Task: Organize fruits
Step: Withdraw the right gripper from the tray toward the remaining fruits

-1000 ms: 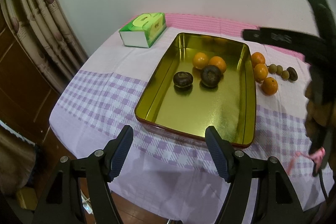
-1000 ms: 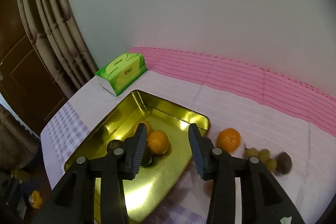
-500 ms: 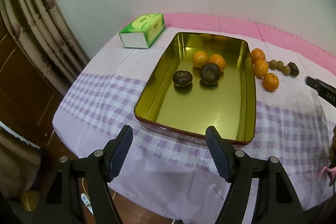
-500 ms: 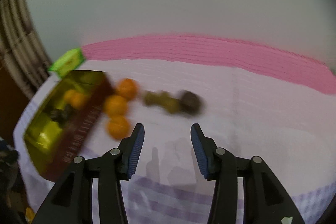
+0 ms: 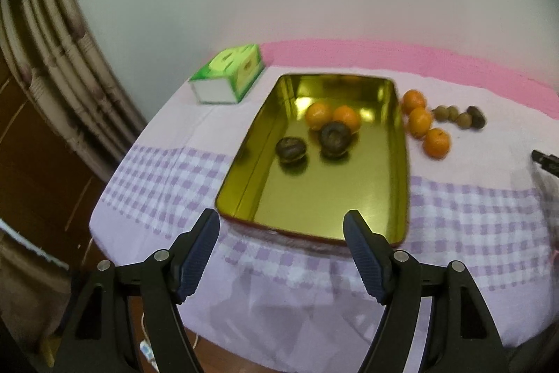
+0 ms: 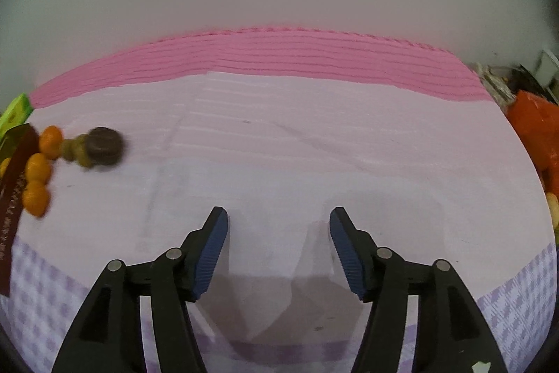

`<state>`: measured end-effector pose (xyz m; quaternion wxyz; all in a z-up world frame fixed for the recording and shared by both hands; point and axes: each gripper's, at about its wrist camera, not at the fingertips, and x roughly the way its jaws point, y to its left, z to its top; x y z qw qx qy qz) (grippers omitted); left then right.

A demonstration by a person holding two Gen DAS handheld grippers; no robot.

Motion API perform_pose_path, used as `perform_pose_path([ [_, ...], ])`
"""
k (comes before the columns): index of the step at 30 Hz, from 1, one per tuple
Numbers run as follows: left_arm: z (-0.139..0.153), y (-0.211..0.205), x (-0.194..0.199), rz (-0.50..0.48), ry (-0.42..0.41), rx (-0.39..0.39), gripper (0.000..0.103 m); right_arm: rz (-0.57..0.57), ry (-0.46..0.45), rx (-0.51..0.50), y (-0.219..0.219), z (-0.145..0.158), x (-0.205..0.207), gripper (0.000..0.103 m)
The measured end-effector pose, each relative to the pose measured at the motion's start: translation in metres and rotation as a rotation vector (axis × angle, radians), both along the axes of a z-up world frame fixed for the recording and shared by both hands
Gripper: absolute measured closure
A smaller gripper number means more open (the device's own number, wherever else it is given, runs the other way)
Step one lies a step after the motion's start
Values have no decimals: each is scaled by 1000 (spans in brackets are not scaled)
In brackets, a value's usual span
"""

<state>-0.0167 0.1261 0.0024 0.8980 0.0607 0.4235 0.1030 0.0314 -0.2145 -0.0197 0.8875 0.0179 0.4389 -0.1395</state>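
Observation:
A gold tin tray (image 5: 265, 142) lies on the checked cloth and holds two oranges (image 5: 318, 115) and two dark round fruits (image 5: 290, 149). Right of it lie three more oranges (image 5: 420, 121), small green fruits (image 5: 447, 113) and one dark fruit (image 5: 476, 117). My left gripper (image 5: 281, 235) hovers open and empty at the tray's near edge, its jaws still widening. My right gripper (image 6: 278, 226) hangs over bare cloth with nothing between its opening jaws. In the right wrist view the oranges (image 6: 36, 167), green fruits (image 6: 75, 149) and dark fruit (image 6: 104, 145) lie far left.
A green tissue box (image 5: 229, 74) stands behind the tray on the left. A pink strip (image 6: 265, 55) borders the table by the wall. Orange bags and clutter (image 6: 534, 124) lie off the table's right end. Curtains (image 5: 52, 65) hang at the left.
My right gripper swung away from the tray to the right, over bare cloth, and its jaws spread wider. The left gripper barely moved; the right tool slid out to its right edge.

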Motion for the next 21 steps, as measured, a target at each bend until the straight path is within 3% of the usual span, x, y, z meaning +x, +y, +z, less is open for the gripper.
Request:
perform_pose_path([
  [7, 6, -46, -4, -232, 19, -24, 29, -18, -19, 30, -14, -8, -2, 31],
  [9, 9, -63, -1, -319, 36, -59, 29, -15, -22, 33, -16, -7, 0, 29],
  [13, 17, -97, 17, -446, 78, -208, 29, 14, -25, 35, -14, -7, -2, 26],
  [16, 12, -119, 44, -447, 138, -274, 29, 15, -36, 58, -18, -7, -4, 24],
  [21, -17, -128, 97, -325, 231, -354, 29, 15, -57, 108, -20, -5, -9, 23],
])
